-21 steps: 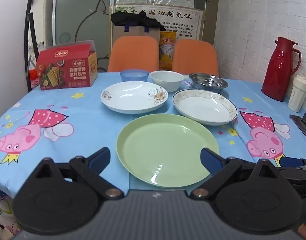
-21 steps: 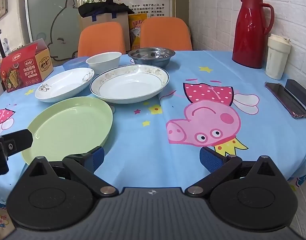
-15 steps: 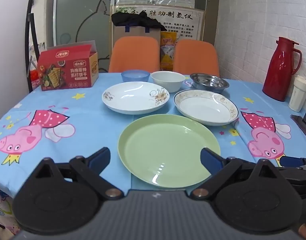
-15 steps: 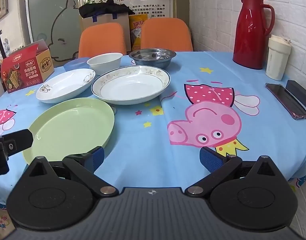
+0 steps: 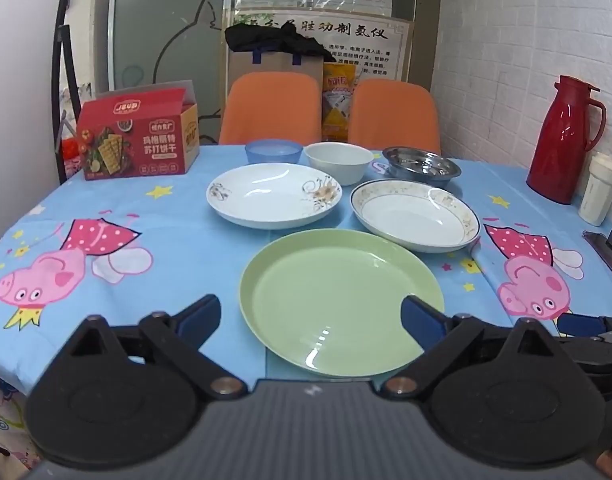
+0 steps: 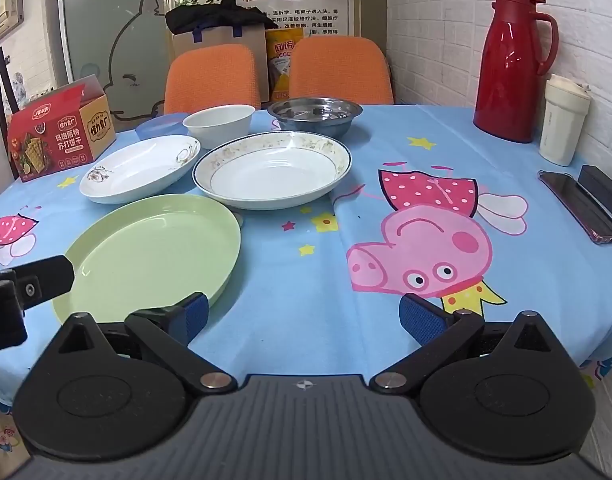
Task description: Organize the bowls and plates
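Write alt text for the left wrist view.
Open left gripper hovers over a green plate on a blue cartoon tablecloth. Behind it sit two white plates and three bowls.

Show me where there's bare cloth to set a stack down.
Widest free patch: the tablecloth between the green plate and the phone. A second lies between that plate and the red cracker box. The rear middle is crowded with plates and bowls.
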